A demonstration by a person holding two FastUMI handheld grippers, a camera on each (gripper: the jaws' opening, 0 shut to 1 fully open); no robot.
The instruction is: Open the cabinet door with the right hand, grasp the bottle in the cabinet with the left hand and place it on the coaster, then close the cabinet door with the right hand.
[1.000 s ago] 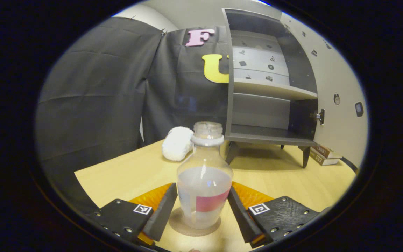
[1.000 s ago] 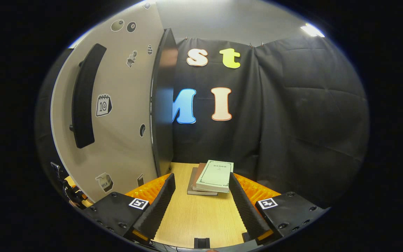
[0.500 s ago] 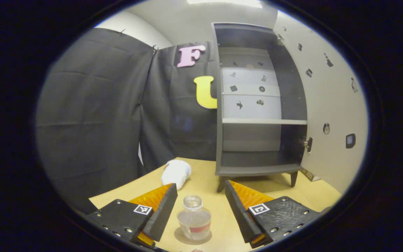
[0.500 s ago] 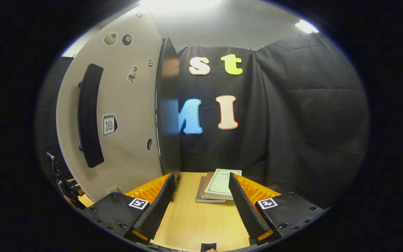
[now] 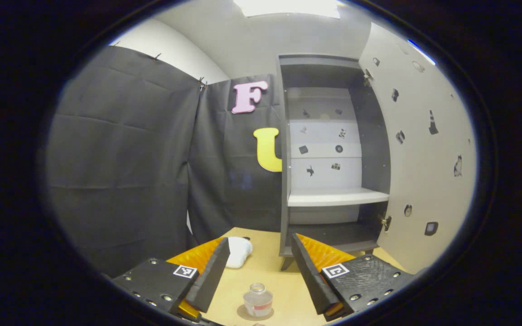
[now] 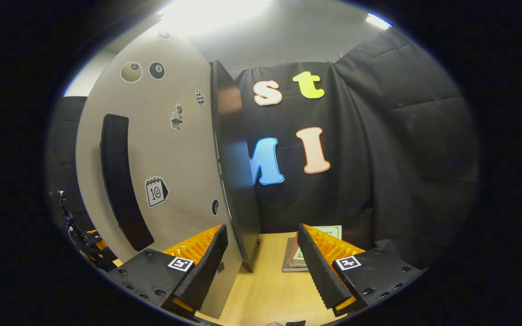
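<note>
Bottle (image 5: 258, 301): standing upright on coaster (image 5: 245, 313), desk (image 5: 270, 271). Left hand-held gripper (image 5: 256, 271) hanging released above it. Right hand-held gripper (image 6: 261, 265) gaping beside open cabinet door (image 6: 175, 181).

In the left gripper view, the bottle (image 5: 258, 300) stands upright on the coaster (image 5: 255, 313) at the near edge of the worktop (image 5: 270, 276), low between the left gripper (image 5: 258, 277)'s spread jaws and touching neither. A cloth bundle (image 5: 238, 251) lies farther back, left of the bottle. Behind and to the right stands the cabinet (image 5: 329, 154), with a shelf (image 5: 337, 198) across its inside. Its door (image 5: 419, 149) is swung out to the right.

In the right gripper view, the door's edge (image 6: 236, 167) rises between the right gripper (image 6: 261, 260)'s parted jaws. The handle (image 6: 123, 181) sits on the door's outer face, to the left. A stack of books (image 6: 295, 260) lies on the worktop to the right of the door.
</note>
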